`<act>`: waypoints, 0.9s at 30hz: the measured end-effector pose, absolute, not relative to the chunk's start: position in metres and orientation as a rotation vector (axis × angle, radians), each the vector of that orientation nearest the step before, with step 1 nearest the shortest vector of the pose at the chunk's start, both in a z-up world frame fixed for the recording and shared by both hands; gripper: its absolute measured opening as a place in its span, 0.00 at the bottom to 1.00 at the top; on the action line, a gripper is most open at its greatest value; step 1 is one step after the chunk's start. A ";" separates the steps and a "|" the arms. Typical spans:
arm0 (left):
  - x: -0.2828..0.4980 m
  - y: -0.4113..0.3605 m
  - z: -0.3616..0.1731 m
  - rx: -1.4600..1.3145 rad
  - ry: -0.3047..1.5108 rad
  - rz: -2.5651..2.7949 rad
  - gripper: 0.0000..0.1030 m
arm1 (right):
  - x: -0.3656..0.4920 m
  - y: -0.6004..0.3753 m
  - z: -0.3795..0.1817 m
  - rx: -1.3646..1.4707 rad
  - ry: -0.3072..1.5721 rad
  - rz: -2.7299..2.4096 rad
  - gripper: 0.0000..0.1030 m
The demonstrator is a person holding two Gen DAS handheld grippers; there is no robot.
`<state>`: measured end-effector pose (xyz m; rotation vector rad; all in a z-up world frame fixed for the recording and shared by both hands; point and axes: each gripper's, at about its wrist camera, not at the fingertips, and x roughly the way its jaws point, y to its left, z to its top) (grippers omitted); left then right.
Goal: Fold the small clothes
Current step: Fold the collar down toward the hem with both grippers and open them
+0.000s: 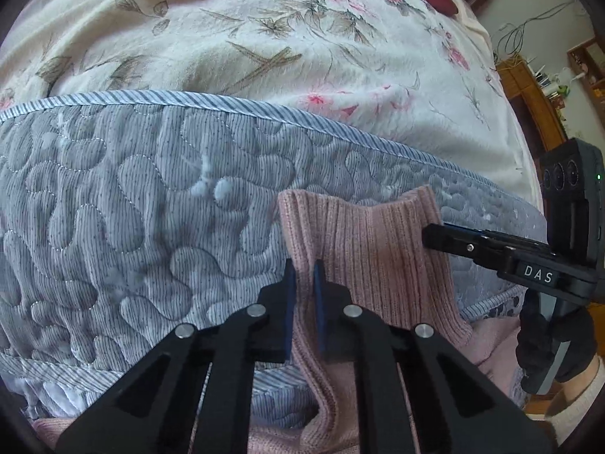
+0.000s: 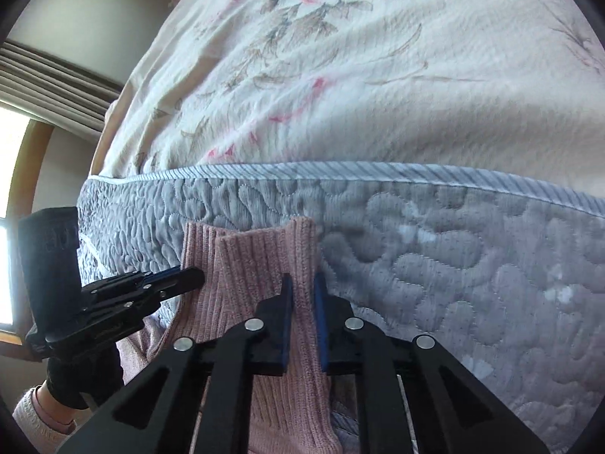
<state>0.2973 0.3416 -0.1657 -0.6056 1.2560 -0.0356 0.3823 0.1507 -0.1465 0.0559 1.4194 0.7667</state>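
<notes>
A pink ribbed knit garment [image 1: 363, 249] hangs in front of the grey quilted mattress side, held up by both grippers. My left gripper [image 1: 304, 276] is shut on its left edge, the knit pinched between the blue pads. My right gripper [image 1: 427, 232] comes in from the right and is shut on the garment's right edge. In the right wrist view the same pink knit [image 2: 261, 265] is pinched in my right gripper [image 2: 303, 287], and my left gripper [image 2: 198, 275] clamps its other side at the left. The garment's lower part drops out of sight below both views.
A grey quilted mattress [image 1: 132, 208] with striped piping fills the middle. A cream floral blanket [image 1: 245, 38] covers the bed above it. A black-gloved hand [image 1: 548, 340] holds the right gripper. A window [image 2: 11, 208] is at far left, wooden furniture [image 1: 529, 87] at far right.
</notes>
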 end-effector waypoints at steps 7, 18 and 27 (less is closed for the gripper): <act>0.291 0.340 -0.130 -0.624 1.122 -0.111 0.06 | 0.383 0.108 -0.117 0.149 1.355 0.777 0.09; 0.203 0.338 -0.072 -0.625 0.962 -0.289 0.06 | 0.298 0.078 -0.046 0.158 1.191 0.967 0.09; 0.120 0.304 -0.086 -0.545 1.068 -0.386 0.06 | 0.217 0.051 -0.060 0.017 1.235 0.978 0.08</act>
